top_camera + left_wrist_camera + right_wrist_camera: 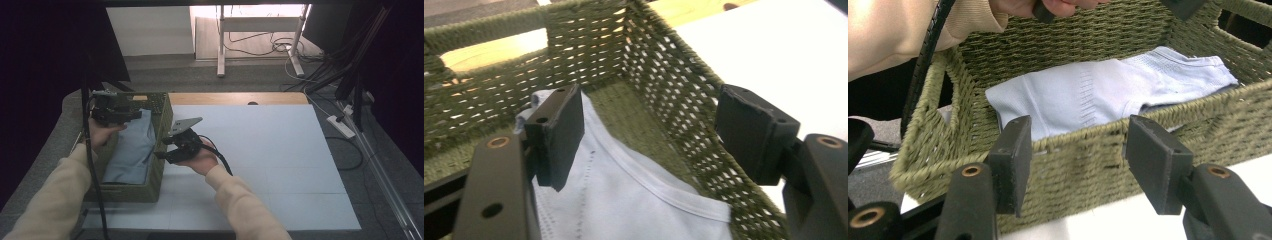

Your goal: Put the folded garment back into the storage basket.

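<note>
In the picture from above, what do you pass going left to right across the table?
Left tongs → light blue garment in the green woven basket → right tongs → white table mat.

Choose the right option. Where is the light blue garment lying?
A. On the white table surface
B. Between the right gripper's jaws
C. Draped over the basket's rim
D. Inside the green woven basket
D: the light blue garment lies folded on the floor of the green woven basket, within its walls.
</note>
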A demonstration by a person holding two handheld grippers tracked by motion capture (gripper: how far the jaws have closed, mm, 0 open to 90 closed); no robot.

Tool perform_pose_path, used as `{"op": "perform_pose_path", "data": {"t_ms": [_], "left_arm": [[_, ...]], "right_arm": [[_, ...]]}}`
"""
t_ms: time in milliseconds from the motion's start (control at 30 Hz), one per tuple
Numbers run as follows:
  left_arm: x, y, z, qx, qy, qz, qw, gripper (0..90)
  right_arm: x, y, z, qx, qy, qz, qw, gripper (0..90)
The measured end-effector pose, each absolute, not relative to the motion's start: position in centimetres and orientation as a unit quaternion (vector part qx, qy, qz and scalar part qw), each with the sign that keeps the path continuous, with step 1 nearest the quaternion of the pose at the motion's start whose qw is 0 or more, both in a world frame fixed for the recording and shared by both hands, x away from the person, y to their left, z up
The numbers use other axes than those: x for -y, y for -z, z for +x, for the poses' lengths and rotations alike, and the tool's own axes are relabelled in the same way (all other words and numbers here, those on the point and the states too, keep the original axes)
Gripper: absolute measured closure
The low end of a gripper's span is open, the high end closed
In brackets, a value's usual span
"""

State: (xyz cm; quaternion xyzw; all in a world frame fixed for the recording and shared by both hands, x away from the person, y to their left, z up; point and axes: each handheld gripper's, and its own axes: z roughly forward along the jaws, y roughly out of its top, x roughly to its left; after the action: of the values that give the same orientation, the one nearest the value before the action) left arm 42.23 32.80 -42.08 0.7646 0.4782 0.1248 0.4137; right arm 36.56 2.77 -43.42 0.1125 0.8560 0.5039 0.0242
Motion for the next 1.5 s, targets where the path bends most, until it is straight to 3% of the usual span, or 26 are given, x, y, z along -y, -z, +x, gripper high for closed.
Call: {"op": "perform_pose_path", "data": {"t_ms": [800, 1500], "left_arm": [[-30.0, 40.9, 36.4, -0.453, -0.111, 0.758, 0.456, 29.1], [-26.2, 41.4, 32.0, -0.423, -0.112, 0.775, 0.456, 28.8]], "right_arm": [[3.7, 43.8, 36.1, -0.856, -0.497, 0.135, 0.045, 43.5], [13.4, 44.3, 34.5, -0.846, -0.492, 0.19, 0.075, 42.8]]}}
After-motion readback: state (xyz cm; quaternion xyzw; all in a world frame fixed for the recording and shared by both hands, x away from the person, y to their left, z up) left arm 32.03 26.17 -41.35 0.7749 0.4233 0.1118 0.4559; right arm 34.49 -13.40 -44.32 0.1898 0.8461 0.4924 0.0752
